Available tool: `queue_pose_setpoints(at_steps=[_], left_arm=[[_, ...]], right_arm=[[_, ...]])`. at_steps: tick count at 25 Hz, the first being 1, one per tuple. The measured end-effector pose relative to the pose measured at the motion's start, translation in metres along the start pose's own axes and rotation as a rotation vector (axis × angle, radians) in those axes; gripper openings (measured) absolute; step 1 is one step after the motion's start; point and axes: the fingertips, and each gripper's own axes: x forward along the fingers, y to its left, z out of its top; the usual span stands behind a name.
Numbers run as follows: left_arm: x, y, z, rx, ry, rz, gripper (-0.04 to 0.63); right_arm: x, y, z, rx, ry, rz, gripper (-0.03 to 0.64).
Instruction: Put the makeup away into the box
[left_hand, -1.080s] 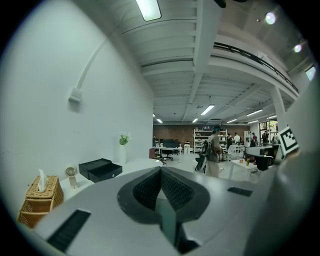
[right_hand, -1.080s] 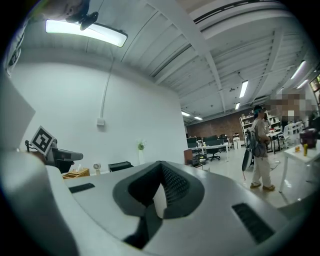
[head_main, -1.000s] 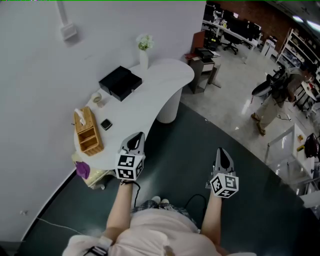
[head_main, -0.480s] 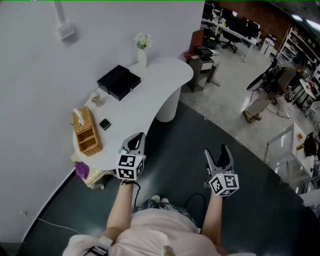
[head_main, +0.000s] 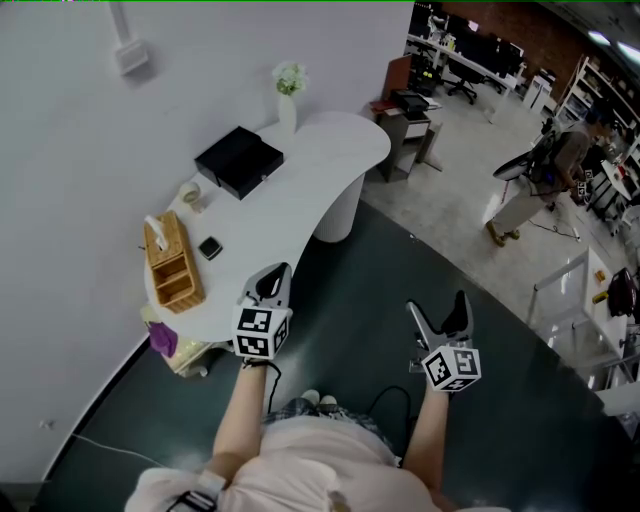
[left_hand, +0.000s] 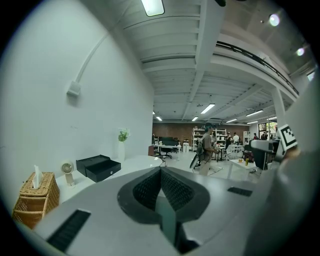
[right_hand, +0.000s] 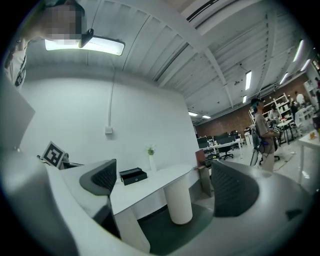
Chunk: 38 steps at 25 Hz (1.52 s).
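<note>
A black box (head_main: 238, 162) lies open at the back of the curved white table (head_main: 300, 195). A small dark compact (head_main: 210, 248) rests nearer me, beside a wicker organiser (head_main: 170, 262). My left gripper (head_main: 272, 283) is shut and empty, hovering at the table's near edge; its own view shows the box (left_hand: 97, 167) ahead to the left. My right gripper (head_main: 440, 315) hangs over the dark floor, off to the right of the table. Its jaws have just been opening and stand wide with nothing between them. From that gripper (right_hand: 165, 182) the box (right_hand: 133, 175) looks distant.
A white vase with flowers (head_main: 288, 95) stands at the table's far end and a small fan (head_main: 190, 195) by the wall. A purple thing (head_main: 163, 338) lies on a low cart under the table's near end. A person (head_main: 535, 180) walks among desks at the back right.
The right gripper's jaws went from shut to wide open, staying in place. The left gripper kept still. The person in the background walked on.
</note>
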Motion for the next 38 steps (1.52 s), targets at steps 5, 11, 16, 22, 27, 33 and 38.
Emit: queue_pose_setpoints(at_steps=[5,11,16,22,27,33,38], left_arm=[[0.014,0.007,0.003,-0.001,0.0,-0.01,0.025],[0.029,0.016,0.003,0.005,-0.005,-0.03,0.025],[0.041,0.019,-0.008,0.02,0.023,-0.045,0.025],[0.058,0.032,-0.004,0.012,0.027,-0.031,0.025],[0.082,0.057,-0.014,-0.004,0.043,0.003,0.025],[0.13,0.095,-0.014,-0.024,0.046,0.101,0.026],[0.185,0.147,-0.007,-0.058,0.057,0.259,0.026]], right_arm=[[0.013,-0.001,0.0,-0.001,0.005,-0.01,0.574],[0.029,0.003,-0.007,-0.013,0.011,-0.013,0.574],[0.038,0.001,-0.012,-0.006,0.0,-0.02,0.574],[0.064,-0.002,-0.011,0.003,0.005,-0.003,0.574],[0.104,-0.005,-0.021,0.011,-0.003,0.041,0.572],[0.193,-0.03,-0.028,0.043,-0.015,0.121,0.572],[0.317,-0.037,-0.039,0.06,0.017,0.285,0.572]])
